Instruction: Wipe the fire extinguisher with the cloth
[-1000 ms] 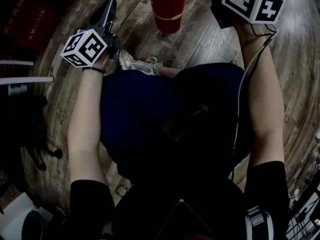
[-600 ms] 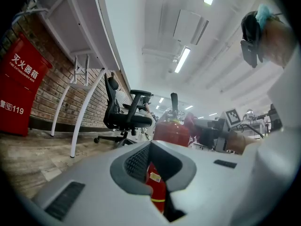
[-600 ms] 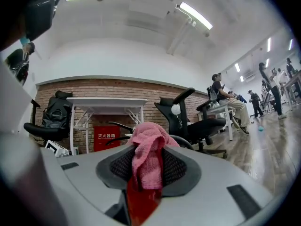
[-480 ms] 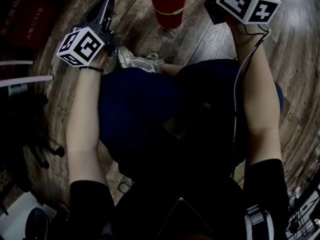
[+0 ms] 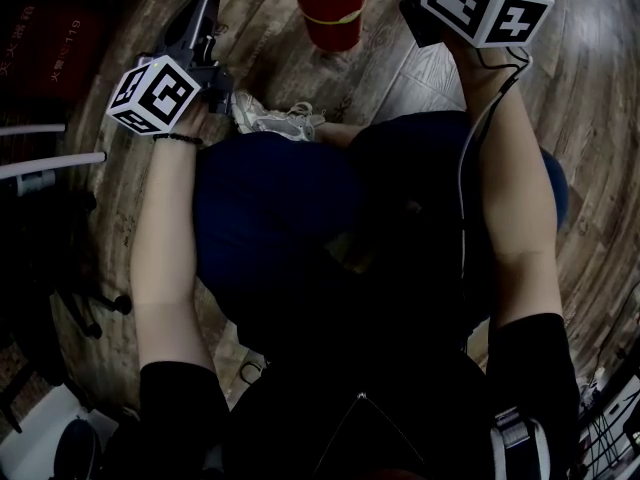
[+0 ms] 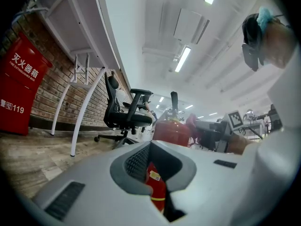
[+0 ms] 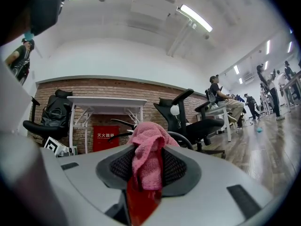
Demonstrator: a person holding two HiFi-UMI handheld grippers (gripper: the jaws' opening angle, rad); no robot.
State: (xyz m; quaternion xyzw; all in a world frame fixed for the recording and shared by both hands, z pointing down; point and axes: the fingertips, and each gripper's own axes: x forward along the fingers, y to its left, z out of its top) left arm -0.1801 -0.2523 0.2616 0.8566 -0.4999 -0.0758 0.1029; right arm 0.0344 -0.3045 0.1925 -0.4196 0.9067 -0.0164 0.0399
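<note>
Your right gripper [image 7: 148, 173] is clenched on the pink cloth [image 7: 148, 149], which bunches up between its jaws and pokes out past their tips. Right behind the cloth, through the gap between those jaws, shows the red body of the fire extinguisher [image 5: 330, 8]; you cannot tell whether the cloth touches it. Your left gripper [image 6: 157, 173] grasps nothing: its jaws stand a little apart, and the extinguisher stands upright on the wooden floor [image 5: 420, 78] ahead of them, seen through the gap. From the head view the extinguisher sits between your two grippers, closer to the right one. Far off to the left of your left gripper, a red extinguisher box [image 6: 21, 93] rests against the brick wall; it is closed, so its contents stay unseen.
</note>
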